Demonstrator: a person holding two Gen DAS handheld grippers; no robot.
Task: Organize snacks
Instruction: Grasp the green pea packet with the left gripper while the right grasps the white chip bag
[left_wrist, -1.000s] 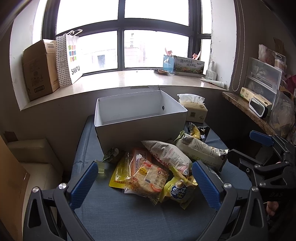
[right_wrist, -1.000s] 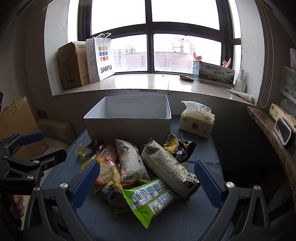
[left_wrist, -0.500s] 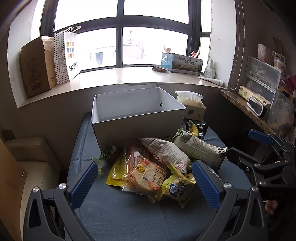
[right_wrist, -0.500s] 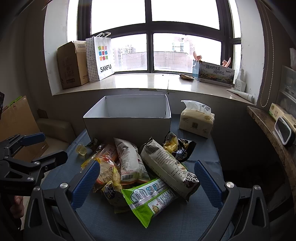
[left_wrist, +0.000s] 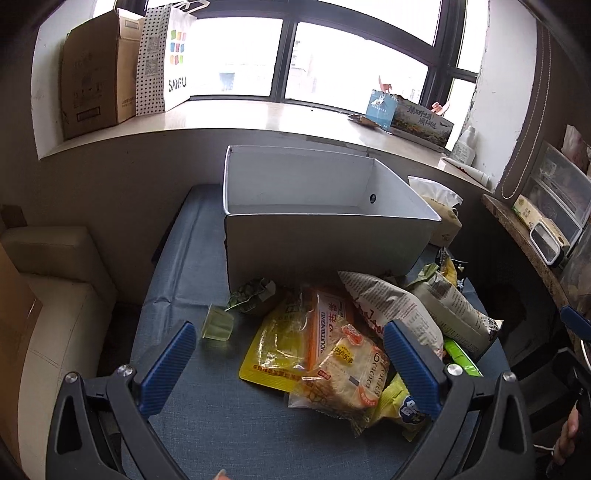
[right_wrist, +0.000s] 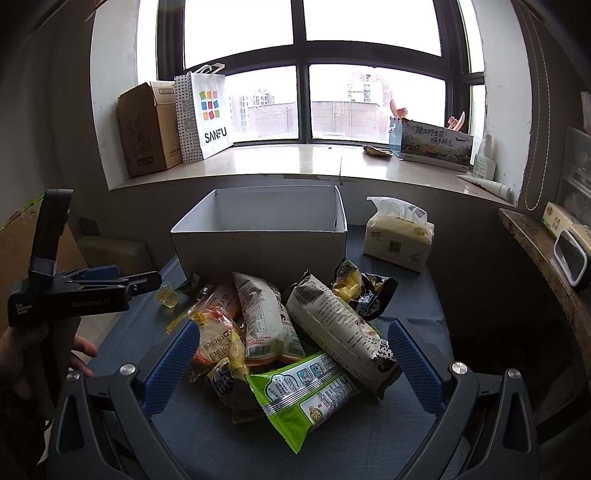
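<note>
A pile of snack bags lies on the blue mat in front of an empty white box (left_wrist: 317, 240), also in the right wrist view (right_wrist: 258, 240). My left gripper (left_wrist: 291, 354) is open above the pile's left side, over a yellow packet (left_wrist: 275, 350) and an orange cracker bag (left_wrist: 343, 373); a small jelly cup (left_wrist: 218, 325) lies to its left. My right gripper (right_wrist: 295, 350) is open over the pile's near side, above a green bag (right_wrist: 303, 387) and a white bag (right_wrist: 266, 321). The left gripper also shows in the right wrist view (right_wrist: 144, 282).
A tissue pack (right_wrist: 399, 236) stands right of the box. The window sill behind holds a cardboard box (right_wrist: 147, 129), a SANFU paper bag (right_wrist: 207, 114) and a printed carton (right_wrist: 436, 144). A shelf (right_wrist: 535, 251) runs along the right; a beige seat (left_wrist: 55, 266) is at left.
My left gripper has moved forward and left and tilted down over the pile's left side. The right gripper has barely moved. No snack has shifted.
</note>
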